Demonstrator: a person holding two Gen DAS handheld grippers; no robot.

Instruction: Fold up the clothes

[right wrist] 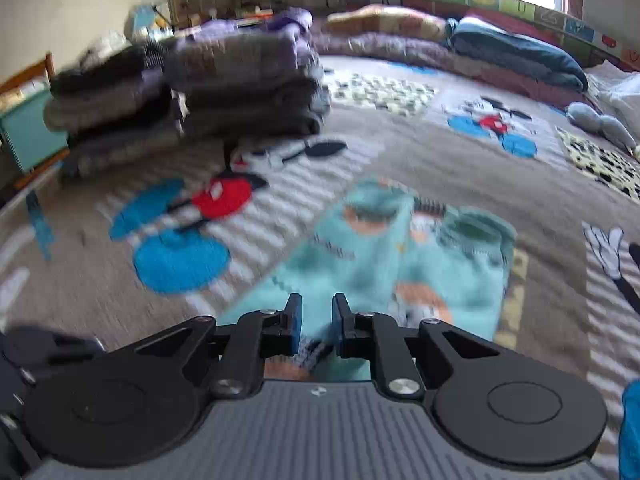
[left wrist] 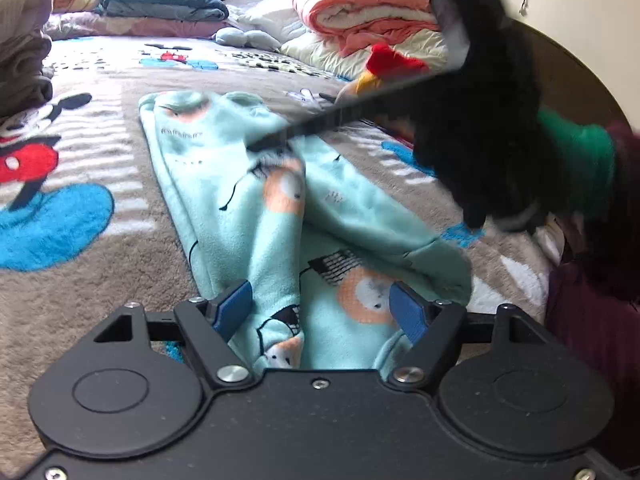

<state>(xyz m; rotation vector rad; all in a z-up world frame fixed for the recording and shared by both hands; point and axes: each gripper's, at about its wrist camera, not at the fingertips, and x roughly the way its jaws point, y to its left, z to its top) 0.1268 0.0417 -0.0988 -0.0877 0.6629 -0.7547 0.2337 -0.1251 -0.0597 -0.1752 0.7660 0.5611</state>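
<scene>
Teal garment (left wrist: 256, 208) bunched btwn wide-open left gripper (left wrist: 320, 308), right gripper (right wrist: 316, 320) nearly closed on its fabric; fold barely begun, flattening + halving left.

Your left wrist camera sits low and very close over the near end of the garment (left wrist: 256, 208), looking along it up the blanket (left wrist: 100, 280) toward the pink quilt (left wrist: 360, 4) beyond its far end. Your right wrist camera is also low over the garment (right wrist: 400, 256) but a little higher, blurred, facing past it toward the stack (right wrist: 224, 84) of folded clothes to its far left and the window behind. Both views share the garment, the blanket around it and the blue pillow (left wrist: 160, 0) beyond it.
</scene>
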